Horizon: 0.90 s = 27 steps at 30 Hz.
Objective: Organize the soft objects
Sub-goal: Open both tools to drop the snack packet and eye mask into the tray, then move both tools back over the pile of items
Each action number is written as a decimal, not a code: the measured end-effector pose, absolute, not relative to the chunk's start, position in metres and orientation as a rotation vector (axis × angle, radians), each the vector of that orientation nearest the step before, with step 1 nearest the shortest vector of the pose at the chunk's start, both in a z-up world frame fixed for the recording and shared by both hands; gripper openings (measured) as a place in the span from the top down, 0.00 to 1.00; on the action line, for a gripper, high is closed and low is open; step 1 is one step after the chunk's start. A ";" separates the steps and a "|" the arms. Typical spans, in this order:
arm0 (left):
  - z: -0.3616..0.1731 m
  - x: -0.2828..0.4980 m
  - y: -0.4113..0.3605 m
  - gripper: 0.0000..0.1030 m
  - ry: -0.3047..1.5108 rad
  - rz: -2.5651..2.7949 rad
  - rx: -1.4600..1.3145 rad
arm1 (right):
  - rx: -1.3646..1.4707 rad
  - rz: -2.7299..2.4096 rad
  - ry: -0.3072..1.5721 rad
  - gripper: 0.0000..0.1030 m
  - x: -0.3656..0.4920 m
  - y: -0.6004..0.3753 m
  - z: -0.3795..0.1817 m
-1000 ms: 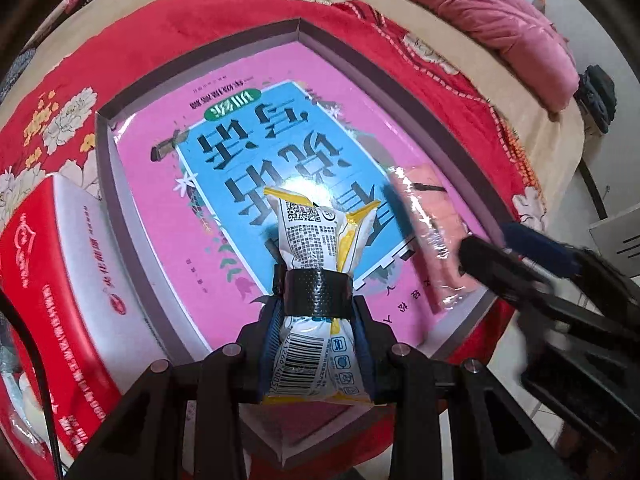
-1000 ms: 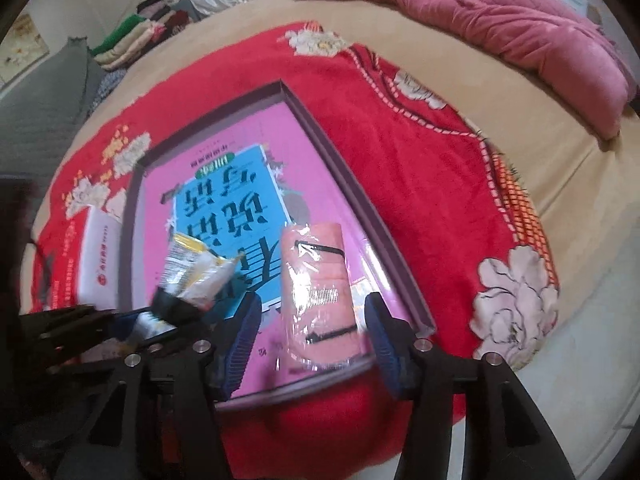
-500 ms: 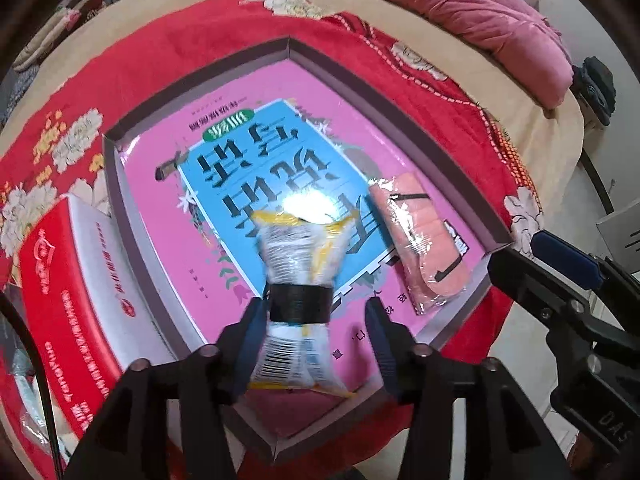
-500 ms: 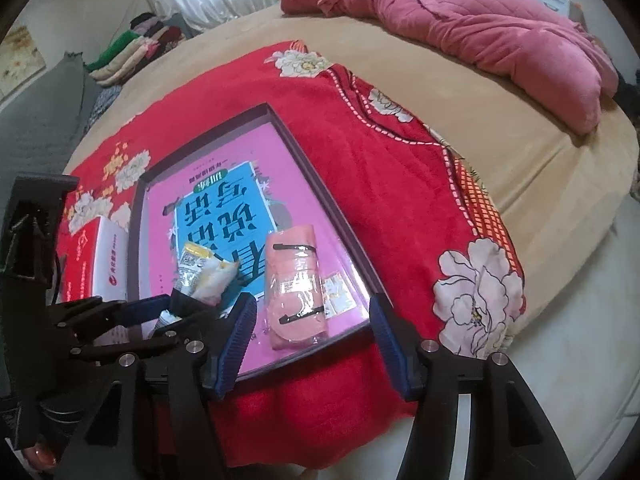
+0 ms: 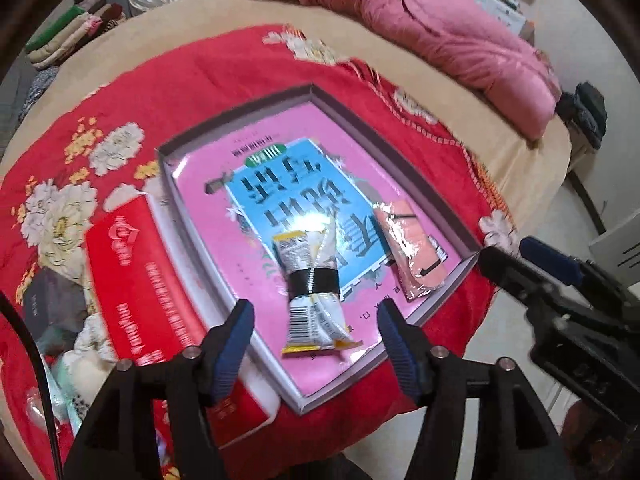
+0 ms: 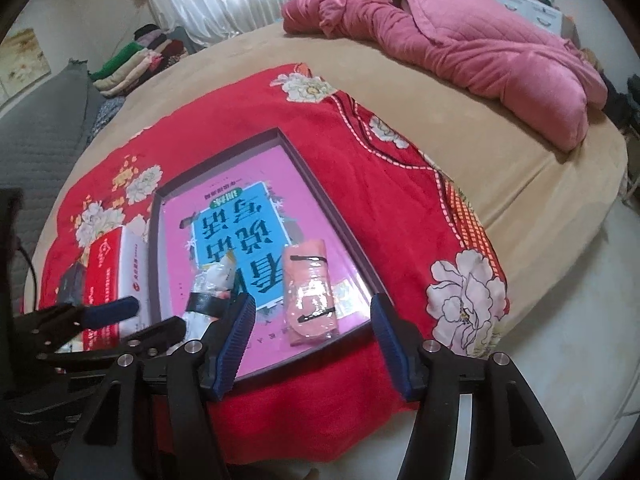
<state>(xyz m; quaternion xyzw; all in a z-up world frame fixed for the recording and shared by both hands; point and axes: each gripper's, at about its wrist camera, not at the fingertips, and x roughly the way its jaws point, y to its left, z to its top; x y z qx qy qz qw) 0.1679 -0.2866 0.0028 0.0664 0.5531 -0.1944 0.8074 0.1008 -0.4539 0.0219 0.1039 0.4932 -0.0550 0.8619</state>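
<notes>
A yellow-and-white packet bundle bound with a black band [image 5: 314,284] lies in a shallow pink-lined box tray [image 5: 430,196], near its front edge. A pink item in clear wrap [image 5: 412,252] lies beside it to the right. My left gripper [image 5: 316,332] is open and empty, just above and in front of the bundle. In the right wrist view the bundle [image 6: 210,292] and pink item [image 6: 308,292] lie in the tray [image 6: 332,208]. My right gripper [image 6: 312,340] is open and empty, in front of the pink item.
A red-and-white carton [image 5: 140,264] stands left of the tray on a red floral blanket [image 5: 192,80]. More soft items lie by the carton's left [image 5: 64,344]. A pink quilt [image 6: 460,44] lies at the back of the bed. Folded clothes [image 6: 132,60] are stacked far left.
My left gripper opened and let go of the banded bundle, which now lies in the tray. Both grippers pulled back and up from the tray.
</notes>
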 end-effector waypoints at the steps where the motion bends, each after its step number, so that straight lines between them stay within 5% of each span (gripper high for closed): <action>1: 0.009 0.166 -0.281 0.37 1.175 -0.414 0.129 | 0.213 -0.114 1.029 0.30 0.100 -0.451 0.025; 27: 0.075 0.105 -0.072 0.37 1.006 -0.155 -0.089 | -0.017 0.033 0.898 0.28 0.088 -0.305 0.090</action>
